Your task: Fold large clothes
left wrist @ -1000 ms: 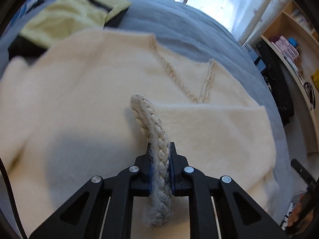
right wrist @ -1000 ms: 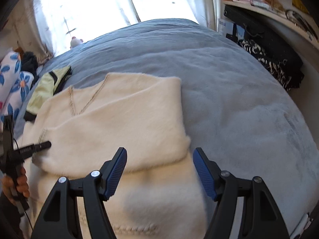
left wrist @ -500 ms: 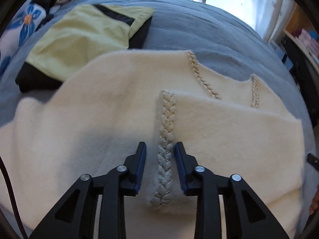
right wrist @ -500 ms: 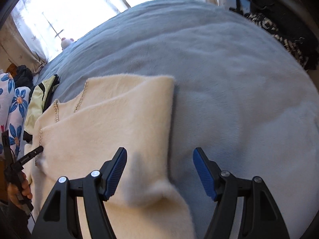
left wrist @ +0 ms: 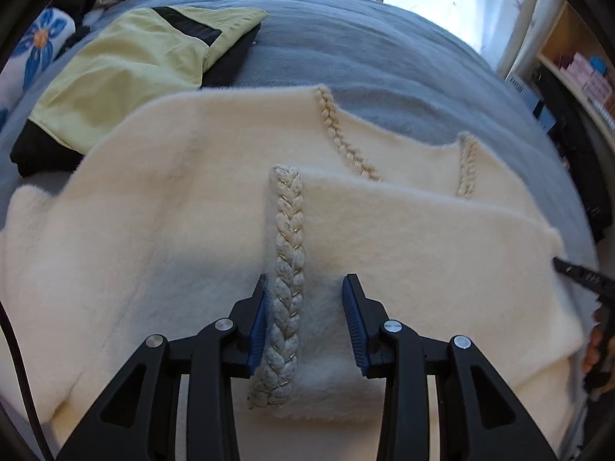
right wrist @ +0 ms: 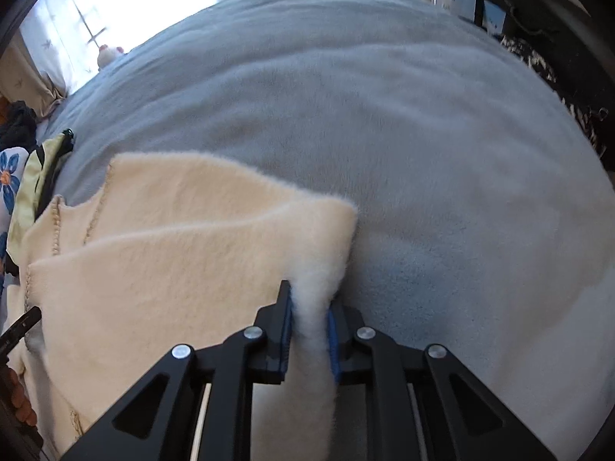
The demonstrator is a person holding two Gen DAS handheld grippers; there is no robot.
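Our cream sweater (left wrist: 161,207) lies half folded on the grey bed (right wrist: 403,123). Our left gripper (left wrist: 305,320) is opening its jaws, and the braid (left wrist: 289,269) lies loose between them. Our right gripper (right wrist: 309,332) is closing its jaws on the fluffy edge. If we pull too hard, the fold may slide apart.

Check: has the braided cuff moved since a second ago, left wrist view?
Yes. The braided cuff was lifted and arched, clamped between the left gripper fingers; now it lies flat on the cream sweater, with the fingers opening beside it.
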